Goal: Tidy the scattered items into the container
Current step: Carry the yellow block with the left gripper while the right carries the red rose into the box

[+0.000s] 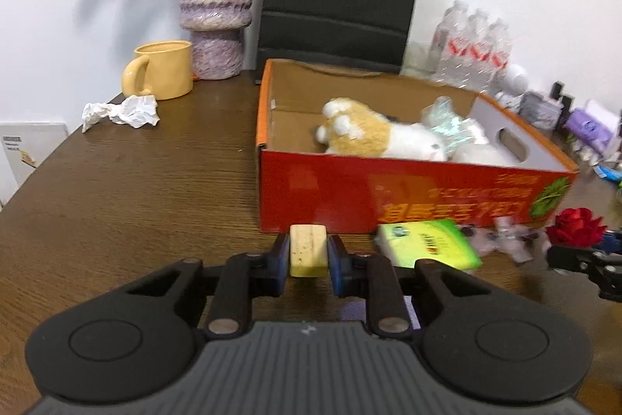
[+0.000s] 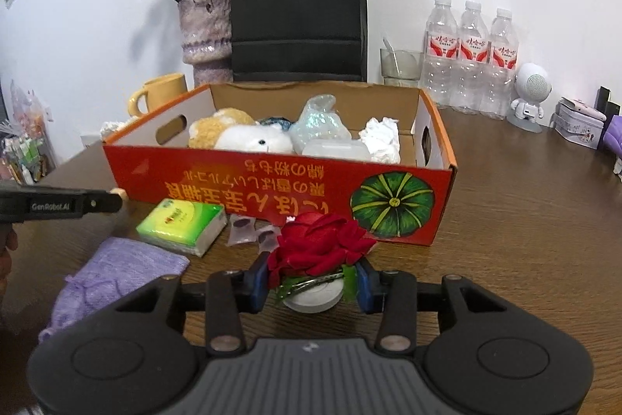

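Left wrist view: the left gripper pinches a cork upright, just before the near wall of the box. The right gripper pinches a rose on its white base, equally near that wall; both loads must go up and forward over it.

"GenRobot.AI" is printed in white on the left gripper; the orange box carries upside-down yellow characters.

Blurred small packets beside box
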Motion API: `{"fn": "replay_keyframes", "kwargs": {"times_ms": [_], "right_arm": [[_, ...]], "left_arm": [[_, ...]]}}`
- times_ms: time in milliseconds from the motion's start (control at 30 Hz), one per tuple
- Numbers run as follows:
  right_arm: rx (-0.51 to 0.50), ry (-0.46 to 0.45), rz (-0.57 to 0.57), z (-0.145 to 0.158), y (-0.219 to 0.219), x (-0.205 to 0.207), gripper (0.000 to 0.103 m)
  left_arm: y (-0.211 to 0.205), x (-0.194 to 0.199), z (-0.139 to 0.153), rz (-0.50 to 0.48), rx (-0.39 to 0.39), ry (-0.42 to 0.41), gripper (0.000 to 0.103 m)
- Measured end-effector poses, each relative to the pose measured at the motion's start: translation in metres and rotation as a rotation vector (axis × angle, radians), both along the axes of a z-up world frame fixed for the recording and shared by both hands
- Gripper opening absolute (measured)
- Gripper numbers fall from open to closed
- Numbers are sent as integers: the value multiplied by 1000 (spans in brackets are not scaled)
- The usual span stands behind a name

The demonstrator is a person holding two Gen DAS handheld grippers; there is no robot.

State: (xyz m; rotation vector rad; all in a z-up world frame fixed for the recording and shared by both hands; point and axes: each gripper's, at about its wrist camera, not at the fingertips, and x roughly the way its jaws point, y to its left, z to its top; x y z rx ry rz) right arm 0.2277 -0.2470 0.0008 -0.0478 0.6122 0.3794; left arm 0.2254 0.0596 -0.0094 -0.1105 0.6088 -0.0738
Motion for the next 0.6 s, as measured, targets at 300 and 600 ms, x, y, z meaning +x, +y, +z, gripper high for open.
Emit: {"fn": "replay_keyframes", "kwargs": {"times_ms": [300, 600], "right_arm": [[59, -109, 20, 53, -13, 11, 42], [33, -104, -25, 69, 12, 97, 42]], "left_arm": [[-8, 1, 56, -71, -23, -134, 21], [-23, 92, 63, -19, 0, -115, 21]]}}
